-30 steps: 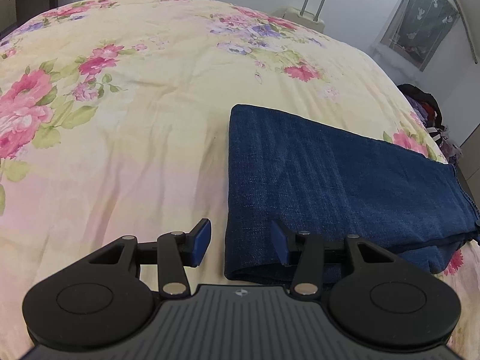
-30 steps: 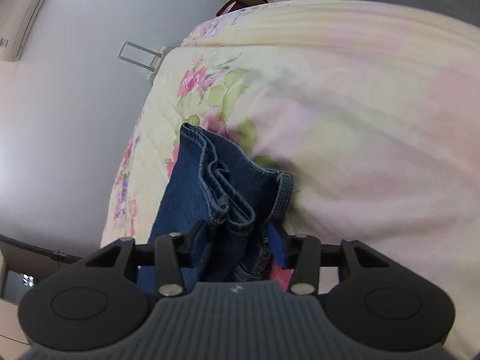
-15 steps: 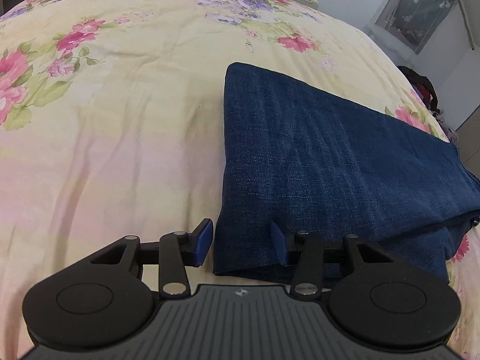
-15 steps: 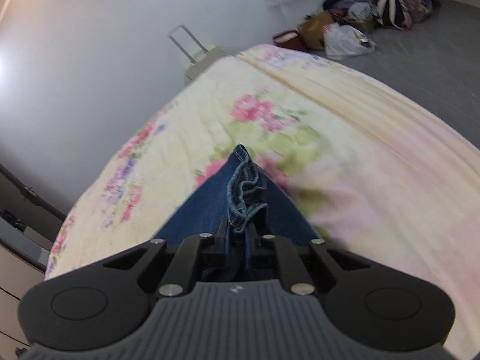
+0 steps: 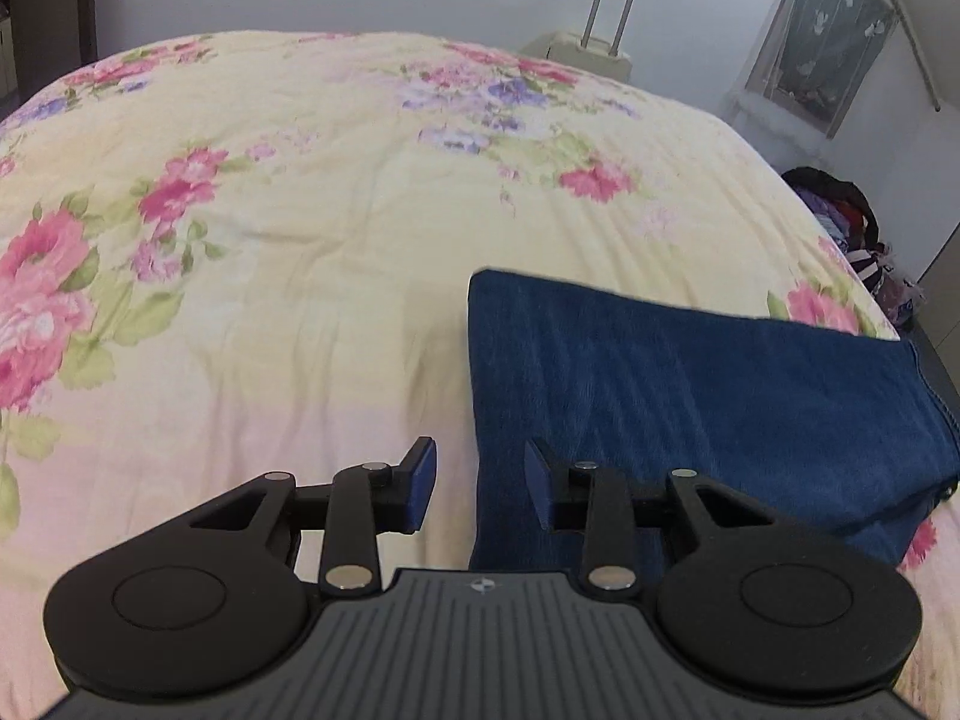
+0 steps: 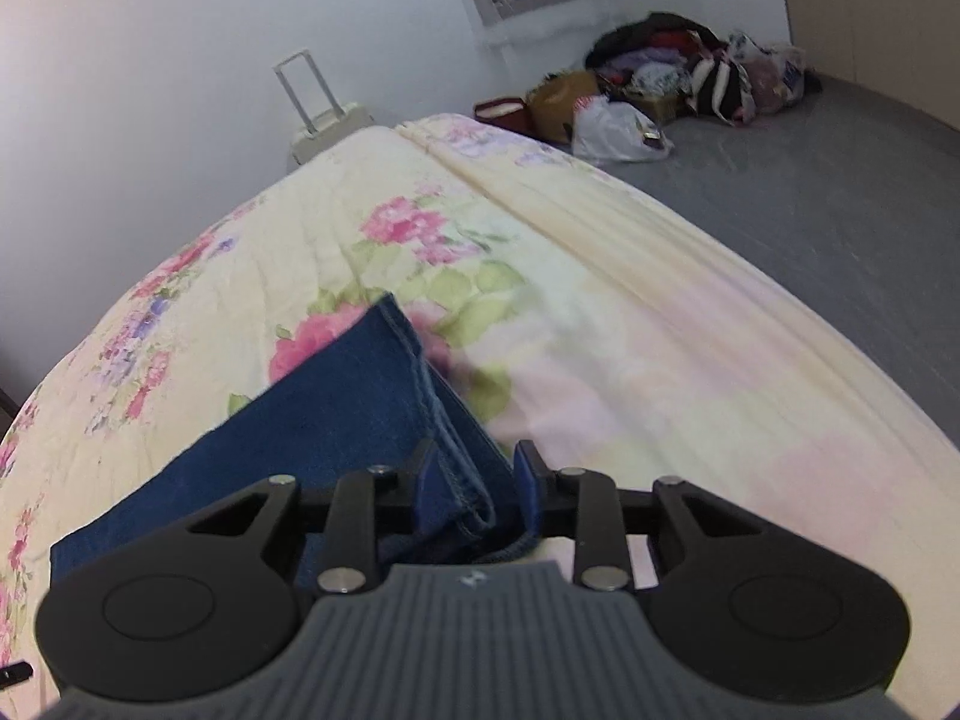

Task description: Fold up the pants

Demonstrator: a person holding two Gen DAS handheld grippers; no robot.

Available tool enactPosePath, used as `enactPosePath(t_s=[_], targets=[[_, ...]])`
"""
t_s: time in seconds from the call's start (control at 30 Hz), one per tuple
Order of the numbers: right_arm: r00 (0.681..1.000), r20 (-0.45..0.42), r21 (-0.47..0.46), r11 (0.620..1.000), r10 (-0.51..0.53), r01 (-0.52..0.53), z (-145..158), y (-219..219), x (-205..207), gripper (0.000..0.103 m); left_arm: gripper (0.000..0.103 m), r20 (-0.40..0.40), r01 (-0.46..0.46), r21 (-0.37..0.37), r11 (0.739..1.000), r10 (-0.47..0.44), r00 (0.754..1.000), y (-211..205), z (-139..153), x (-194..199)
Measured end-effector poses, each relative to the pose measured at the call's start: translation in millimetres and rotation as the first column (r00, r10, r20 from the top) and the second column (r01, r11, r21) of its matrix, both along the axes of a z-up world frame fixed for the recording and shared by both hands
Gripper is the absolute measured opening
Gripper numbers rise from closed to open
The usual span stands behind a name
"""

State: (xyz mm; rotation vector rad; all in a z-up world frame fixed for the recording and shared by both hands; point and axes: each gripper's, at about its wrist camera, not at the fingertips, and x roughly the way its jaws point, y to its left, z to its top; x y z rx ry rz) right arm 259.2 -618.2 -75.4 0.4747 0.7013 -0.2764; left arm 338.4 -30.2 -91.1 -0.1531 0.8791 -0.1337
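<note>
**Claw and Garment Status: Folded Denim on Bed**

**Left claw.** The left claw [image 5: 480,489] has its jaws closing, with a clear gap between the blue pads [image 5: 423,480]. The near left edge of the folded dark blue denim pants [image 5: 690,396] lies under that gap. Neither pad presses the cloth; the left pad sits over the bedspread and the right pad over the denim.

**Right claw.** The right claw [image 6: 474,480] has its jaws opening. The stitched hem end of the pants [image 6: 336,420] lies between them, layered and bunched. The left pad is close against the denim; whether it touches cannot be told. The right pad stands apart from the hem.

**Garment.** The pants lie flat in a folded rectangle on the right near part of the pale yellow bedspread printed with pink and purple flowers [image 5: 300,240].

**Surroundings.** Beyond the far edge of the bed, a cream hard-shell suitcase with a raised handle [image 5: 591,51] stands against the white wall. On the grey floor to the right lies a heap of mixed clothes and bags [image 6: 660,84].
</note>
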Motion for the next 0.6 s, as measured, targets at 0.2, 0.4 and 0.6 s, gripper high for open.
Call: enactPosePath(t_s=[0.2, 0.4, 0.6], targets=[[0.988, 0.042, -0.068, 0.987, 0.146, -0.142, 6.9, 30.5, 47.1, 0.025, 0.039, 0.058, 0.025, 0.008, 1.000, -0.025, 0.998, -17.6, -7.3, 52.8], [0.987, 0.027, -0.098, 0.983, 0.160, -0.156, -18.4, 35.7, 117.4, 0.023, 0.031, 0.052, 0.050, 0.040, 0.998, -0.052, 0.997, -26.1, -39.1, 97.0], [0.993, -0.099, -0.102, 0.992, 0.065, -0.075, -75.7, 4.5, 155.6, 0.015, 0.027, 0.002, 0.012, 0.027, 1.000, -0.012, 1.000, -14.2, -81.3, 121.8]])
